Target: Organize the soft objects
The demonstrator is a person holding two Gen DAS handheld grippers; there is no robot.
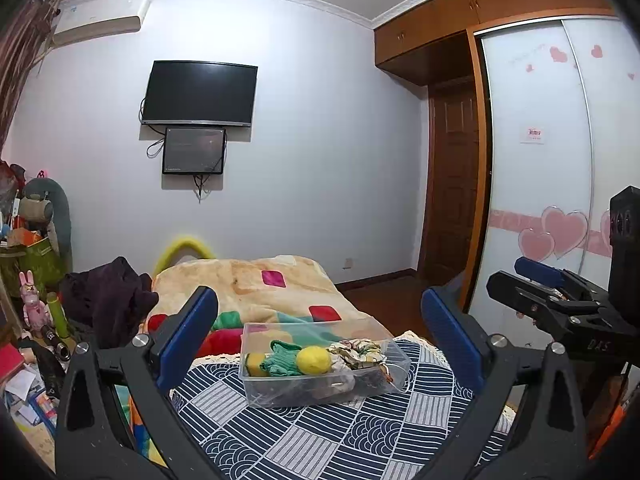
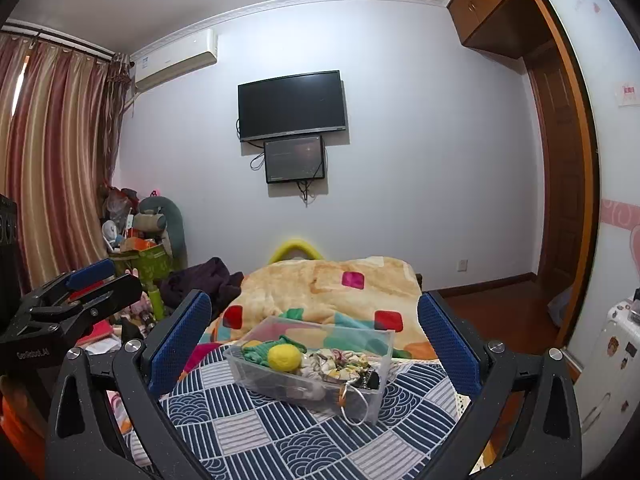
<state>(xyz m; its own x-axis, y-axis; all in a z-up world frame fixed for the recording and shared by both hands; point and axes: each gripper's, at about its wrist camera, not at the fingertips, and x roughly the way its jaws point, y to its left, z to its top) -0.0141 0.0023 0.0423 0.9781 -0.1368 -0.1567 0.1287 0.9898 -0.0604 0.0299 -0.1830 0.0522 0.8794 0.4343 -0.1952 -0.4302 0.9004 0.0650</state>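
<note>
Here, a clear plastic bin (image 1: 320, 376) sits on a navy-and-white patterned cloth (image 1: 320, 440) spread over the near end of the bed. Inside the bin, a yellow fuzzy ball (image 1: 313, 360) lies about in the middle, with a green knitted piece (image 1: 280, 358) just to its left, touching it, and a floral fabric bundle (image 1: 356, 354) on its right. A yellow sponge (image 1: 253, 361) is tucked at the bin's left end. From the right wrist view, a thin metal ring (image 2: 354, 402) hangs over the bin's near corner.

Both grippers hover above the cloth, short of the bin and apart from it. The left gripper (image 1: 320, 336) has its blue-padded fingers (image 1: 188, 332) spread wide, nothing between them; the right gripper (image 2: 316, 338) is likewise spread wide and holding nothing.

Beyond the bin lies a beige blanket (image 1: 256, 288) with coloured squares, and farther behind it, on the wall, a dark television (image 1: 199, 93).
</note>
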